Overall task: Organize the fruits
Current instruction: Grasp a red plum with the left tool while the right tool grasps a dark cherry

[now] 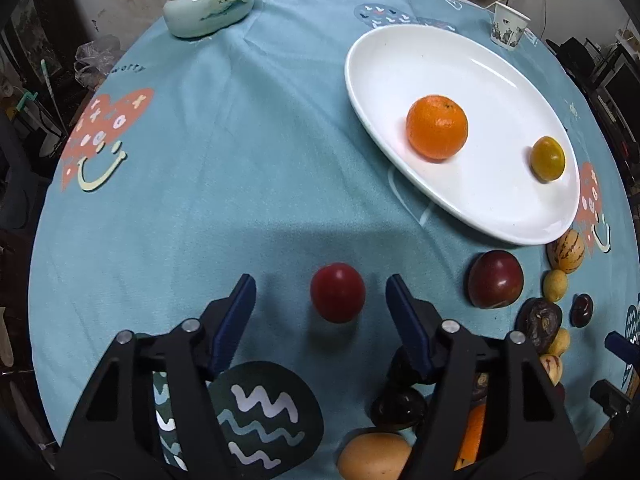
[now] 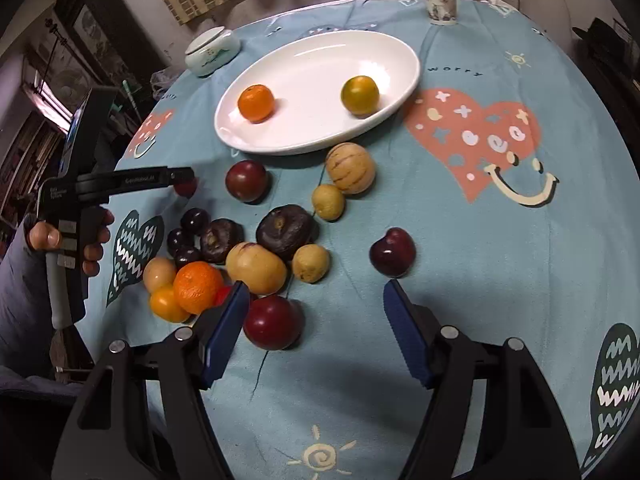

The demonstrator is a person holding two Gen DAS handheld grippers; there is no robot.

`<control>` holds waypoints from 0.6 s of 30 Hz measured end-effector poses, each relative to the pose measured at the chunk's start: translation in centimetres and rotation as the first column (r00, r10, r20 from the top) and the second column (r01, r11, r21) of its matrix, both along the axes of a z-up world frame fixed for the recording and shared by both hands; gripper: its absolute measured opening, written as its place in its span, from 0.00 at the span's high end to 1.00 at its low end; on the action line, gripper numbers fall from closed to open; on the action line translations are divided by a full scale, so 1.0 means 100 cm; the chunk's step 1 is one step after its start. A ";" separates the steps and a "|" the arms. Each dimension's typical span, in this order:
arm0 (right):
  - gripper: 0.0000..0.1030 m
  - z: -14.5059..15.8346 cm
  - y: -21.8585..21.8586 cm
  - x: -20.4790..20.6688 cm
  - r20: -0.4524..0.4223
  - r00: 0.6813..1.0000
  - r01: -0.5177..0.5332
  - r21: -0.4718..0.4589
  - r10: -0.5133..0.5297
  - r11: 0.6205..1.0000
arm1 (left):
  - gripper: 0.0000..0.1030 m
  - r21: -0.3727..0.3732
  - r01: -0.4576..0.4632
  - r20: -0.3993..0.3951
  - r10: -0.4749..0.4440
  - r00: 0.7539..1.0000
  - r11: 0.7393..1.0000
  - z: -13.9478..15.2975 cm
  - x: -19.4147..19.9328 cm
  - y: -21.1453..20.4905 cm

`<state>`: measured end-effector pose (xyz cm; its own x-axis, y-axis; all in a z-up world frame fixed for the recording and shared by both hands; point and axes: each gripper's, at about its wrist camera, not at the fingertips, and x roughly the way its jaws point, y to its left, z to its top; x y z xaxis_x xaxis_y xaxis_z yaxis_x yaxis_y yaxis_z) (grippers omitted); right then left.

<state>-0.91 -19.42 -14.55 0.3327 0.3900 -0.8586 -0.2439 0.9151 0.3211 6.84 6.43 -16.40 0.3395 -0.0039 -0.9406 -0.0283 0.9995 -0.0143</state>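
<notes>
Got my left gripper (image 1: 320, 300) unclenched w/ pads either side of the small round red fruit (image 1: 338, 298), not touching, bc it's headed for the white oval plate (image 1: 400, 60); right gripper (image 2: 316, 312) open, empty.

Both wrist views steeply downward, sharing the white plate (image 1: 516, 216).

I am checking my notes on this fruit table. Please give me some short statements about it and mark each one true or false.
1. Two fruits lie on the white plate. True.
2. The left gripper presses on the small red fruit. False: the fruit sits between open fingers, untouched.
3. The paper cup stands on the plate. False: it stands on the tablecloth behind it.
4. The lidded ceramic jar is closed. True.
5. The right gripper holds an orange. False: it is empty.
</notes>
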 end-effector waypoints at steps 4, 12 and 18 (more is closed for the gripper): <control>0.31 -0.002 -0.004 0.004 0.005 1.000 0.029 -0.020 -0.028 0.999 | 0.72 -0.043 0.015 -0.031 -0.016 0.999 0.999 -0.009 0.001 -0.001; 0.31 -0.016 -0.014 0.017 0.025 0.998 0.066 -0.116 -0.063 0.991 | 0.72 -0.048 0.086 0.082 -0.082 0.993 0.995 0.038 -0.026 -0.021; 0.55 -0.029 -0.010 0.034 -0.003 0.999 0.036 -0.140 -0.037 0.990 | 0.71 -0.075 0.203 0.137 -0.191 0.972 0.976 0.070 -0.056 -0.060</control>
<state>2.48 -20.39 -17.47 0.3392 0.2539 -0.9058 -0.2082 0.9593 0.1909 1.25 0.44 -9.37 0.4419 -0.1634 -0.8821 0.1766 0.9799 -0.0930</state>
